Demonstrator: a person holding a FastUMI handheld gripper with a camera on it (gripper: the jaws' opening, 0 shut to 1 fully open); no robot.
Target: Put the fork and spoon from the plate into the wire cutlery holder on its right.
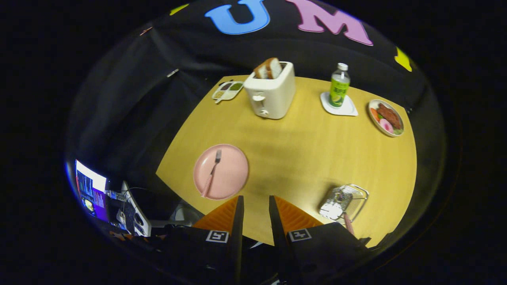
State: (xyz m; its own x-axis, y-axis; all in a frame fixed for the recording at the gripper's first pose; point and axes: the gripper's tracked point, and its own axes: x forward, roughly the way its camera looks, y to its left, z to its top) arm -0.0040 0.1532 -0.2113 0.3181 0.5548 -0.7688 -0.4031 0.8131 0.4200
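Toaster with bread, bottle on coaster, food plate, divided dish.

A: What is the gripper showing of its build?
B: Two wedge-shaped fingers are tapering toward their tips, their outer faces carrying fine ribbing.
A: And behind them?
B: Two dark, blocky mounts are each bearing one small square black-and-white marker. A narrow gap is separating the fingers, with nothing between them.
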